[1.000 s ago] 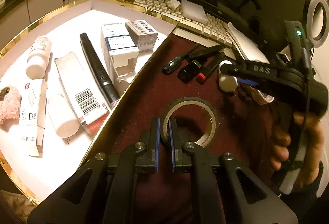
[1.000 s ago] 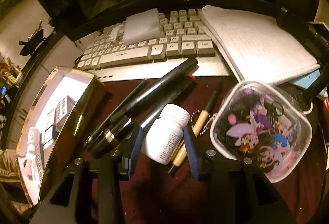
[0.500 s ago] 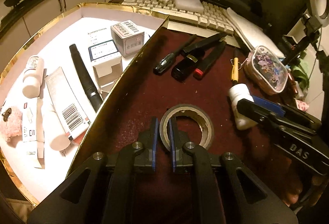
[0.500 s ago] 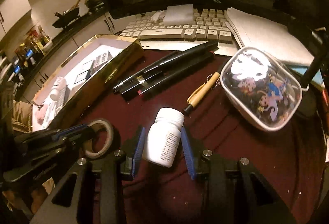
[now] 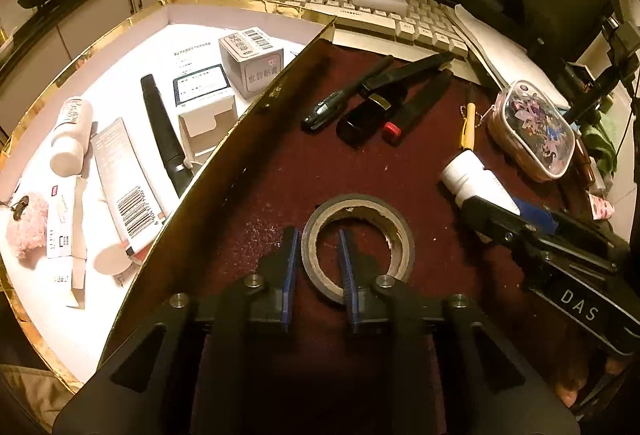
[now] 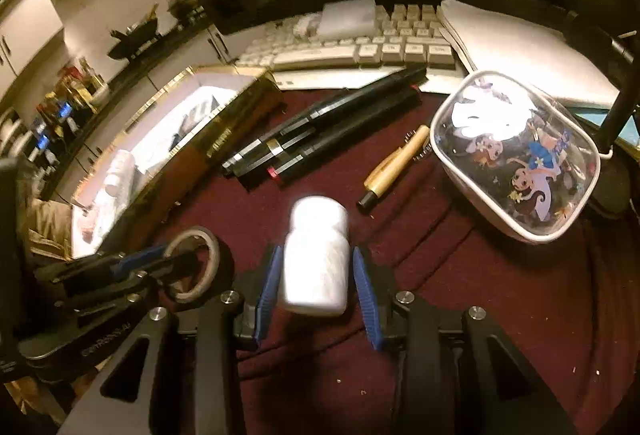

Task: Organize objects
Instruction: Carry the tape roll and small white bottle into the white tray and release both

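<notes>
A grey tape roll (image 5: 360, 203) lies flat on the dark red cloth. My left gripper (image 5: 318, 255) straddles its near-left wall, one finger outside and one inside the ring. Its jaws are opening and the pads stand slightly off the wall. From the right wrist view the left gripper (image 6: 168, 263) sits at the tape roll (image 6: 214, 249) on the far left. My right gripper (image 6: 316, 271) is shut on a white pill bottle (image 6: 316, 235), cap pointing away. The same white bottle (image 5: 468, 177) shows at the right in the left wrist view.
A gold-edged box (image 5: 132, 47) at left holds bottles, tubes, cartons and a black pen. Black pens (image 5: 380, 107), a yellow pen (image 5: 467, 127) and a cartoon pouch (image 5: 532, 127) lie on the cloth. A keyboard (image 5: 360, 7) and paper (image 5: 500, 51) line the back.
The left jaws, shut on the tape wall before, have parted. The right gripper carried the white bottle from the pens to the near cloth, right of the tape.
</notes>
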The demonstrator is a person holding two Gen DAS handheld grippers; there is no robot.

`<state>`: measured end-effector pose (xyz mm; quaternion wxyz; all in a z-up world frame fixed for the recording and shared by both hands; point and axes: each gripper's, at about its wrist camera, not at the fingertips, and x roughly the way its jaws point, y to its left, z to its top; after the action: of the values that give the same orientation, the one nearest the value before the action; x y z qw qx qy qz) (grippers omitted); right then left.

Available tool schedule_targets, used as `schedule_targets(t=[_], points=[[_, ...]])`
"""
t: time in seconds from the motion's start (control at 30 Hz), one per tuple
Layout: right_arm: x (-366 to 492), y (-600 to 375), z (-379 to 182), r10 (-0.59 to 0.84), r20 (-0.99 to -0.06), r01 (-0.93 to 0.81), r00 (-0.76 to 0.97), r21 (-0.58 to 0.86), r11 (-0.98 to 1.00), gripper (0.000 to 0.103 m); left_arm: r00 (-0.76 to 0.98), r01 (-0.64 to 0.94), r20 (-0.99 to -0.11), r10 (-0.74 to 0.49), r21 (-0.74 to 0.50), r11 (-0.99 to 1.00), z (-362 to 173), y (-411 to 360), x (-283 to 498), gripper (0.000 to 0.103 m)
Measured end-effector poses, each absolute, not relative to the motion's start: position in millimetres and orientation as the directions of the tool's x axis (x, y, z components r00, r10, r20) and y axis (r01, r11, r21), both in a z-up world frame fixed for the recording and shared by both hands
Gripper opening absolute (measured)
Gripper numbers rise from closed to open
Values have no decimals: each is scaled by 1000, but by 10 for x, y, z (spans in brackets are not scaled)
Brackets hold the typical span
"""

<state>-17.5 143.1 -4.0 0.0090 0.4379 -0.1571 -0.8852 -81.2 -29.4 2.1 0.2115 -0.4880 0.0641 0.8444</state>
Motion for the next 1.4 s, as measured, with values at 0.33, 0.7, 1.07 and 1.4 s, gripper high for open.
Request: schedule_targets(t=[0.33,0.7,1.07,1.4], points=[[-34,1472,47,-181,-730,-106,-658,328,-939,34,-432,-386,-828,359,-190,-903,147,-480,-784,11],[-160,1241,389,-228,-667,-24,-710,346,-938,34,-460,-343,-764,452,-316,-884,540,-902,-898,11],[-1003,1017,654,-283,-632,72,-721,338,-938,34,-564,-190,-736,374,-324,-927,744,-1421,-1496,11],[-1825,849,515,-272,-688,92,-673,287,-953,34,-525,-88,-792,312,-315,-945,517,-1662,-2105,11]])
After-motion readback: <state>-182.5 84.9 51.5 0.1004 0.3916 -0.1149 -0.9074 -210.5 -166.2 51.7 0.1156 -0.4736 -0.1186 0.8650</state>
